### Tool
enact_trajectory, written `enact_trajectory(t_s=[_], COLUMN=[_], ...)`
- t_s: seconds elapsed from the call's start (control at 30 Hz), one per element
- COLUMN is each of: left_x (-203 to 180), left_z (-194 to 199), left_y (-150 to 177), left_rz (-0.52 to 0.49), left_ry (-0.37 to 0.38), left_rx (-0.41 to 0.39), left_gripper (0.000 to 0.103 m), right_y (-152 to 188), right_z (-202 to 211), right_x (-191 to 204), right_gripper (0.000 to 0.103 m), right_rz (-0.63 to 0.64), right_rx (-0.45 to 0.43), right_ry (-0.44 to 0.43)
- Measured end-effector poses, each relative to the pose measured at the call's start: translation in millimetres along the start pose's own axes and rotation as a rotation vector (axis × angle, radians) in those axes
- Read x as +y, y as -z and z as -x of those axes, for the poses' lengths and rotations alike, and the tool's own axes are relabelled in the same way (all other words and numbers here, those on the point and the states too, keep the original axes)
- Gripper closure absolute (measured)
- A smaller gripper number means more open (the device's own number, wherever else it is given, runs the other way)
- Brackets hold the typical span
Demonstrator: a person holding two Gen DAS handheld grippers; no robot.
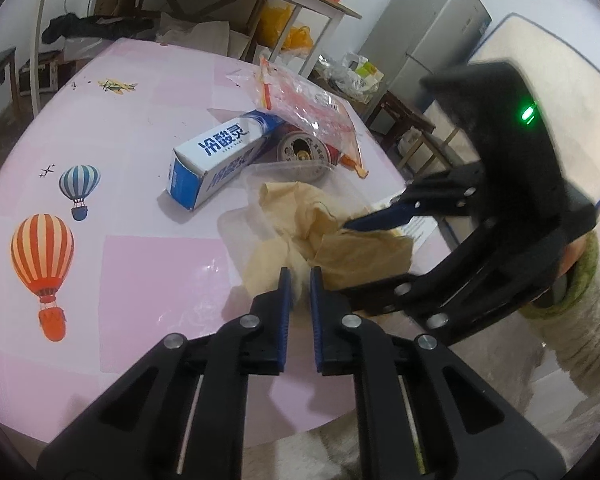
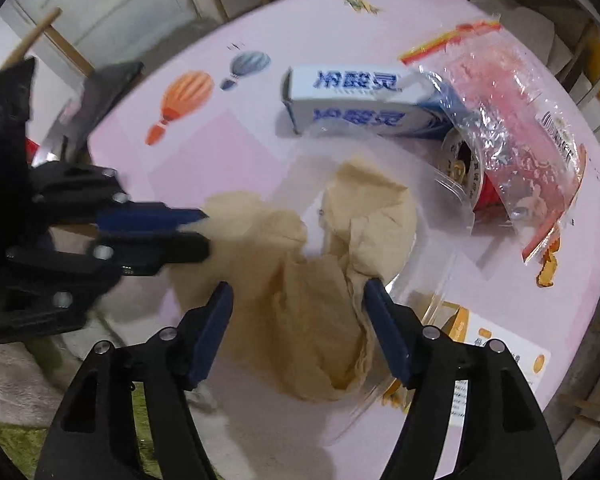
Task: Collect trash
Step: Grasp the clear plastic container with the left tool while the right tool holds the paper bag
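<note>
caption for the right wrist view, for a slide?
Right gripper open over crumpled tan paper; left gripper pinches its edge, box behind.

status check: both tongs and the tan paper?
Left tongs pinched on near edge of crumpled tan paper. Right tongs open, straddling the paper, not gripping. Paper lies in clear plastic tub. Toothpaste box beyond, not in the way.

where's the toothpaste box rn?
The toothpaste box lies on the pink table, left of the can, behind the crumpled tan paper; a clear plastic bag overlaps its far end.
</note>
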State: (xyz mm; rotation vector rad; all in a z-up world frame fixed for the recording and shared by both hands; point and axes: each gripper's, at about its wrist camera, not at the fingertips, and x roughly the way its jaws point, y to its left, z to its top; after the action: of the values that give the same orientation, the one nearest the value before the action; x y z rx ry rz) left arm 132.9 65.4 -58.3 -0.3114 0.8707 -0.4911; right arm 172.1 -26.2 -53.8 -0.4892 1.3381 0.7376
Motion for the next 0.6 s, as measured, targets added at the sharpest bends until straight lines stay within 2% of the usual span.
enact_trajectory(t_s=[0.3,0.4,0.5,0.53,0.6], left_x=[6.7,7.4,10.5,11.4,12.1], left_z=[4.1,10.0,17.1,18.4,21.5], left_y=[-6.1,-5.8,-4.8,-4.4,-4.0], left_rz=[0.037,0.037,0.039,0.040,0.043], left_ry=[0.027,0.022,0.015,0.014,0.010], left_rx=[-0.056,-0.078,-0.090,-0.092,-0.099], left_gripper=[0.095,0.093,0.087,0.084,0.083], right_y=[0.7,-2.2,0.7,1.1,1.0], right_z=[-27.2,-29.1,-22.6,-21.1,-21.5], right_x=[2.7,4.6,-1.2,-3.4,-13.1], right_gripper=[0.036,0.041,0.060,0.071,0.079], right_rz=[0.012,-0.009,-0.060,-0.074,-0.116], right_rx=[0.050,0.038,0.010,0.006,-0.005], right_ry=[0.090,0.096,0.108,0.118,0.121])
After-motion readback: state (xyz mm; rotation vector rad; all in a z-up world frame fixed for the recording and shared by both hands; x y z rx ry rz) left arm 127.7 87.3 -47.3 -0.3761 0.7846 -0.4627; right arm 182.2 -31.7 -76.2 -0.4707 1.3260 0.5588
